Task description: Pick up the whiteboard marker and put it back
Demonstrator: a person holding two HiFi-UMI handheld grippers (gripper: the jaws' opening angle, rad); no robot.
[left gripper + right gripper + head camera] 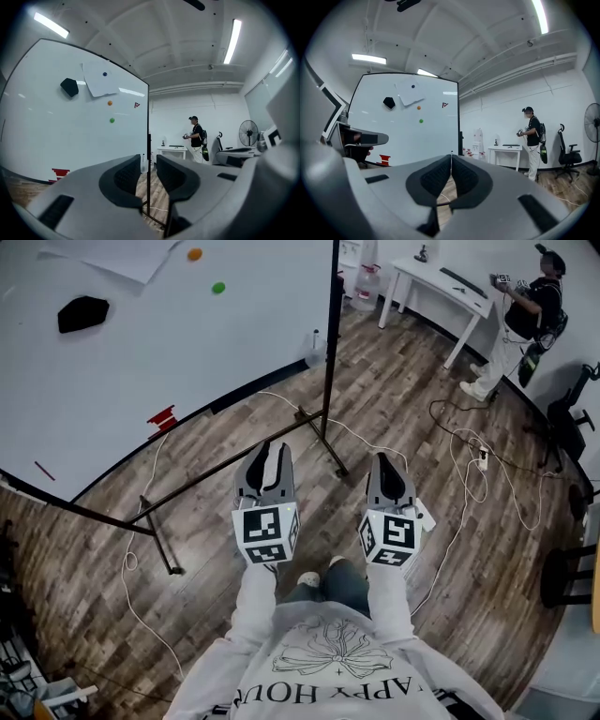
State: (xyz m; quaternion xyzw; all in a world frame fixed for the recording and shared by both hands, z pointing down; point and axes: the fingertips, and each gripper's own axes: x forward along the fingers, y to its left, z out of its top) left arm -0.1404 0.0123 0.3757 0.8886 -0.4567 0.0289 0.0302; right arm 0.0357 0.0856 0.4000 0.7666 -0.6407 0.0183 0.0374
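Note:
A whiteboard [141, 352] on a black stand fills the upper left of the head view. A thin dark red stick [44, 471], possibly the marker, lies near its lower edge; it is too small to be sure. A red object [162, 417] sits at the board's bottom rim. My left gripper [271, 454] points level toward the stand, open, with nothing between its jaws [148, 164]. My right gripper [389, 467] is beside it, shut and empty [451, 161]. Both are well short of the board.
On the board are a black eraser [82, 312], a sheet of paper [122, 254] and orange [194, 254] and green [218, 287] magnets. The stand's foot bar [323, 442] and white cables [450, 521] cross the wooden floor. A person [520, 320] stands by a white table [441, 282].

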